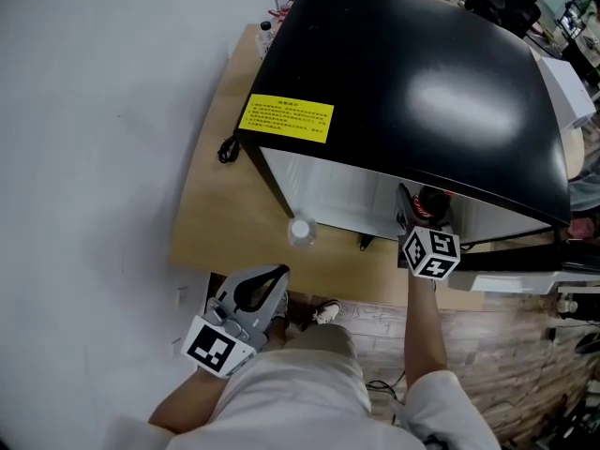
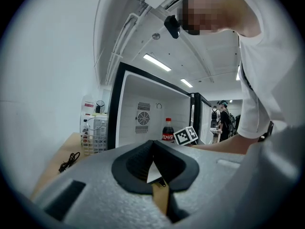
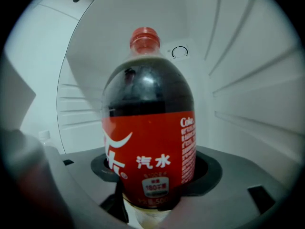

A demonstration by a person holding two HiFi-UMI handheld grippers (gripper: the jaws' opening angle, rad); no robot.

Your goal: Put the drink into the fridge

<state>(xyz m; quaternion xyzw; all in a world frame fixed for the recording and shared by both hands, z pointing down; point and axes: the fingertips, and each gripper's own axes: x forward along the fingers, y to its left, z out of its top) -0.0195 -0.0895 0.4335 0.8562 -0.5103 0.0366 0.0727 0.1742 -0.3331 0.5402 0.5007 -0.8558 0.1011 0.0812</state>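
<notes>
Right gripper (image 3: 155, 175): jaws set wide, clamped on both sides of bottle (image 3: 150, 128). Bottle upright, red cap on top, dark drink, red wrap; inside fridge (image 1: 412, 73), just past lower front edge of opening. Contact between bottle base and fridge floor: not visible.

Left gripper (image 2: 152, 143): jaws closed tip to tip, nothing between. Held off table (image 1: 220, 223), just outside front left corner, pointed toward opening.

Clearances: open room inside fridge on both sides of bottle. Ribbed white side walls; back wall well behind bottle, with fan grille (image 2: 143, 118). Door (image 1: 521, 279) open to right of opening, reaching past front edge of table, close beside marker cube (image 1: 431, 252) of right gripper.

Surface: pale wood table, mostly covered by fridge. Bare strip along left edge, narrower strip along front edge. White wall (image 1: 94, 111) along left side; wood floor (image 1: 506, 364) in front.

Other items: small clear bottle (image 1: 301, 232) upright on front strip, at left post of opening, between left gripper and fridge. Black cable (image 1: 228, 149) at left edge. Wire rack (image 2: 97, 133) with bottles at back left corner. Yellow sticker (image 1: 287, 118) on fridge top, front left corner.
</notes>
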